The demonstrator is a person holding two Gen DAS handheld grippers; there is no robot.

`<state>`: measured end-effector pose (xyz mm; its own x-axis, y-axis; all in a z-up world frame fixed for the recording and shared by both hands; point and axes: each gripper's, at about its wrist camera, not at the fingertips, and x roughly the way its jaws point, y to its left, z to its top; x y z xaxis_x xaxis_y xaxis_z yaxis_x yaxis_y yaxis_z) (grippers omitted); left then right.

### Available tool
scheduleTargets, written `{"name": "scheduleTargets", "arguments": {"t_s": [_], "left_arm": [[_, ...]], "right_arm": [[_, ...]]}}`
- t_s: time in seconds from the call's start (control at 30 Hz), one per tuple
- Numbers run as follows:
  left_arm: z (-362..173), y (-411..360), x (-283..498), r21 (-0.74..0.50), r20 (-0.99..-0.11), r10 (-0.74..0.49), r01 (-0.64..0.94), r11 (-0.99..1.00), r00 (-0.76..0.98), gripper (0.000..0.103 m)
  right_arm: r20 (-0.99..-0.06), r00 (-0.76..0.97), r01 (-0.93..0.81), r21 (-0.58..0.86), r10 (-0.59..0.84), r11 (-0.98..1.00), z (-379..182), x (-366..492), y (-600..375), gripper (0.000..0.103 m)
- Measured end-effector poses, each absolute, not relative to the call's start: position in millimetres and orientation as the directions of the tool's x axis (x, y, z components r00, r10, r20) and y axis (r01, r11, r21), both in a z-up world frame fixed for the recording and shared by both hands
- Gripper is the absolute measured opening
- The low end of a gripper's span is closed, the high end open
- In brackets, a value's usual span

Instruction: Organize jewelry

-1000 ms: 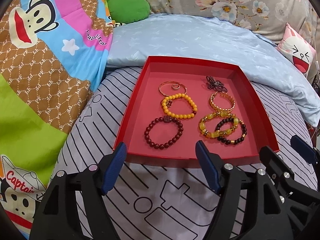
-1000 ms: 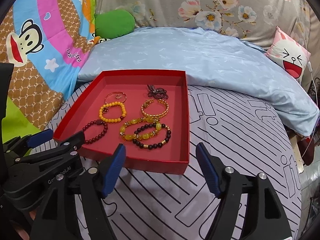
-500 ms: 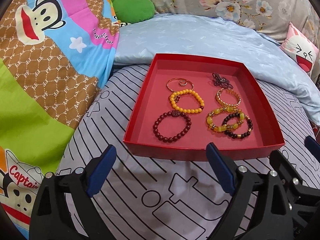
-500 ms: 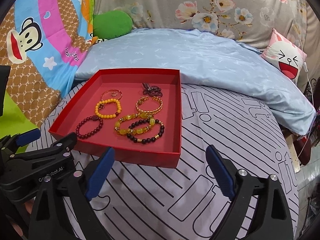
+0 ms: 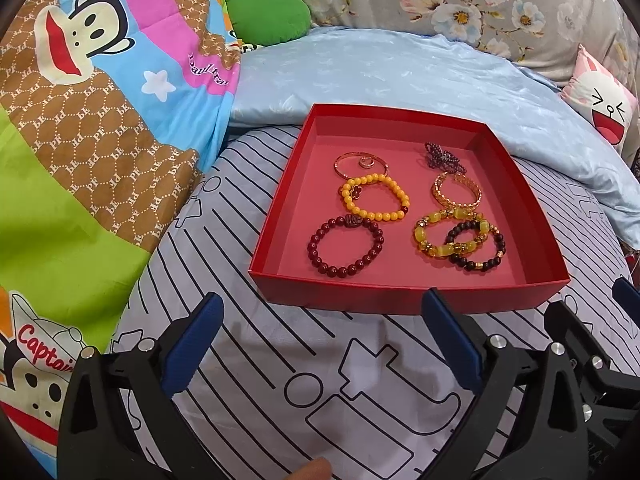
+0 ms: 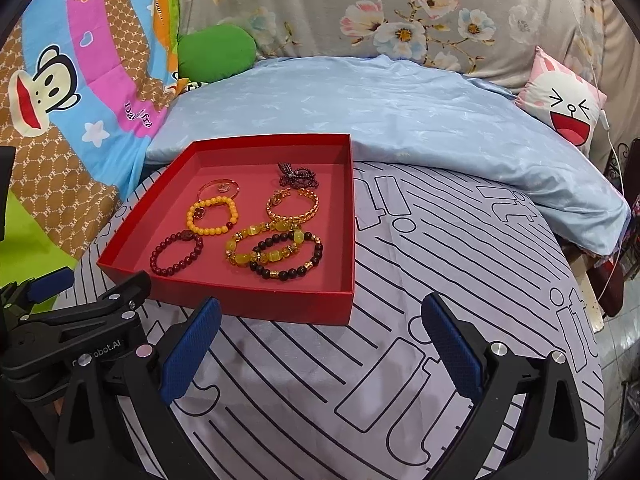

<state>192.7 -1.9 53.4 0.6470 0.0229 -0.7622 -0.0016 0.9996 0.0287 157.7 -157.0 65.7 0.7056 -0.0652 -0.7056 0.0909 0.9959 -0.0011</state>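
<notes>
A red tray (image 5: 276, 220) lies on the striped sheet and holds several bracelets. Among them are a dark red bead bracelet (image 5: 320, 266), a yellow bead bracelet (image 5: 372, 215) and a gold chain bangle (image 5: 456, 202). My left gripper (image 5: 320, 308) hovers just before the tray's near wall; its jaws are opening, with nothing between them. Before the tray's (image 6: 352, 220) near right corner, my right gripper (image 6: 320, 304) stands open and empty over the sheet. The dark red bracelet (image 6: 160, 270) lies nearest the left gripper's fingers (image 6: 120, 292), which show at lower left in the right wrist view.
A monkey-print quilt (image 5: 80, 140) rises at the left, with a green cushion (image 5: 268, 16) behind it. A light blue blanket (image 6: 400, 120) borders the tray's far side. A pink cartoon pillow (image 6: 568, 108) sits at the right, where the bed edge drops off. The grey striped sheet (image 6: 440, 240) stretches to the tray's right.
Both grippers' jaws have spread wider. Their fingertips, which overlapped the tray's near wall, now sit just short of it. The bracelets have not moved.
</notes>
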Motion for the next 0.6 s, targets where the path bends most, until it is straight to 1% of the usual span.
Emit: {"name": "scheduleTargets", "arguments": {"t_s": [0.6], "left_arm": [[53.8,-2.2,191.0,0.029,-0.763,0.027,-0.007,1.0,0.646,0.095]], "right_arm": [[-0.709,0.702,0.1,0.004,-0.068,0.995,66.3,155.0,-159.5,0.097]]}}
